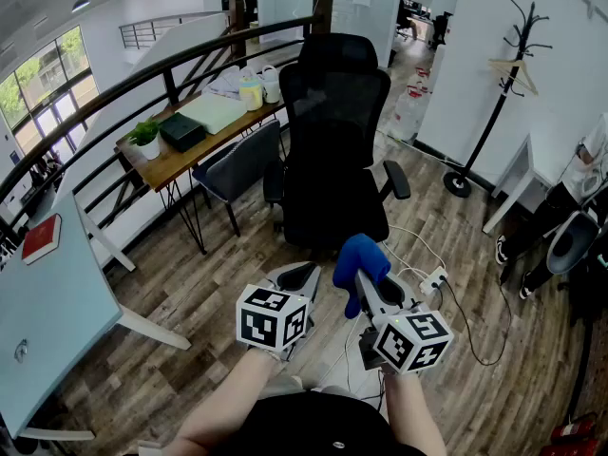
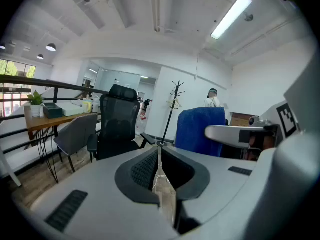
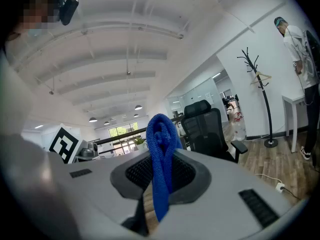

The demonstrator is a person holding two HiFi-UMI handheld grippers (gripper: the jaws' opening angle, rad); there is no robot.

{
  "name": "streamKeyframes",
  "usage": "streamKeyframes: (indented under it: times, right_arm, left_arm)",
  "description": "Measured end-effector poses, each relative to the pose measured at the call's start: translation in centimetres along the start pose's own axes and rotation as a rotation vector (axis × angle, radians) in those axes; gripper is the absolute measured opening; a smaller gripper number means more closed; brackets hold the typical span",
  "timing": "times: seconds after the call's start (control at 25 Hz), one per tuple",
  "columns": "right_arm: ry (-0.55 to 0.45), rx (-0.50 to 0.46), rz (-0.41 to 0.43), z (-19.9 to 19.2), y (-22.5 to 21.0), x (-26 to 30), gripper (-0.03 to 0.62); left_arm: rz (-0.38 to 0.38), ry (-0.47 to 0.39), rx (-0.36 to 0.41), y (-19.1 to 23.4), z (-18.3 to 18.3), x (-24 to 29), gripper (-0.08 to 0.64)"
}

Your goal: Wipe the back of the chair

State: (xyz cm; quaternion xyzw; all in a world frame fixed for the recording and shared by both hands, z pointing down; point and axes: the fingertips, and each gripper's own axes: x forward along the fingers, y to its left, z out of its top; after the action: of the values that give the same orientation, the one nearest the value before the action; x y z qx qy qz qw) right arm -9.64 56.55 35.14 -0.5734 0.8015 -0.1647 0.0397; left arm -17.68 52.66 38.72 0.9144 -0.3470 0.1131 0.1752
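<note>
Holding the blue cloth [image 3: 161,134] clamped in our right gripper [image 3: 159,160], left gripper [image 2: 159,153] closed and empty, we judge wiping not yet begun: the chair [image 1: 334,131] stands well ahead, so we must carry the cloth forward onto its back.

Black mesh office chair [image 1: 334,131] with headrest stands upright, frame centre. Blue cloth [image 1: 359,266] hangs bunched, lower centre.

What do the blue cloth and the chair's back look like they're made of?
Cloth: probably terry or microfibre, matt; its surface is nubby and it folds limply. Chair back: seemingly black mesh in a hard, likely plastic frame; the panel looks faintly see-through.
</note>
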Motion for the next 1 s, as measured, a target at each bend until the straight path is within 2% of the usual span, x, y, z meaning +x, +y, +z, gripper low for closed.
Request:
streamKeyframes:
  times: [0.28, 0.52, 0.68, 1.0]
  right_arm:
    - [0.015, 0.001, -0.002, -0.7, 0.4, -0.3, 0.075]
    - [0.0, 0.014, 0.006, -0.4, -0.2, -1.0, 0.075]
    - [0.001, 0.005, 0.008, 0.1, -1.0, -1.5, 0.075]
    - [0.03, 0.011, 0.021, -1.0, -3.1, -2.6, 0.075]
  left_arm:
    - [-0.003, -0.013, -0.015, 0.0, -0.2, -0.4, 0.032]
    - [-0.045, -0.036, -0.019, -1.4, 0.2, -0.2, 0.032]
    - [-0.033, -0.042, 0.002, -1.8, 0.4, 0.3, 0.032]
    - [-0.032, -0.057, -0.039, -2.6, 0.3, 1.3, 0.032]
